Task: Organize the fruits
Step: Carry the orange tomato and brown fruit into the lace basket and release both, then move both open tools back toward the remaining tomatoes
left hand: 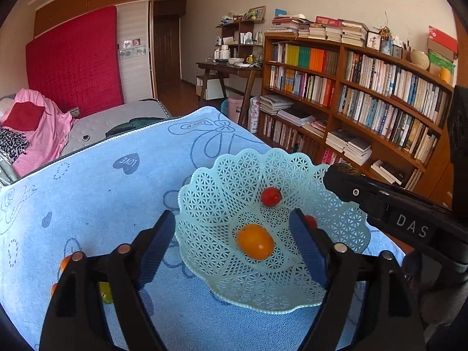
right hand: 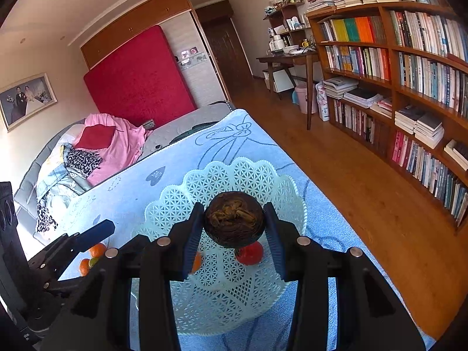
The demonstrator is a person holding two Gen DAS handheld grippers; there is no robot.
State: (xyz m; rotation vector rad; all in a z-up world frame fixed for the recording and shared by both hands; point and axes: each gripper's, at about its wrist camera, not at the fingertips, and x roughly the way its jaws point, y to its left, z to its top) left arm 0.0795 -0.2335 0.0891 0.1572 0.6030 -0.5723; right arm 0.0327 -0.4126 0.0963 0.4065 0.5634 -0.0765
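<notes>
Left wrist view: I see my left gripper (left hand: 234,234) with jaws wide, empty, over the pale green lattice plastic basket (left hand: 336,234). An oval orange tomato (left hand: 255,241) lies between them, long axis slanting down-right.

Right wrist view: my right gripper (right hand: 234,228) has its jaws clamped on a round, dark brown wrinkled fruit (right hand: 234,219) above the basket.

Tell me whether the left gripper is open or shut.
Open. The left gripper's blue pads stand wide apart over the basket, and the orange fruit lies loose between them, touching neither.

The basket (left hand: 234,175) sits on the towel (left hand: 102,199), holding two tomatoes (left hand: 255,241).
</notes>
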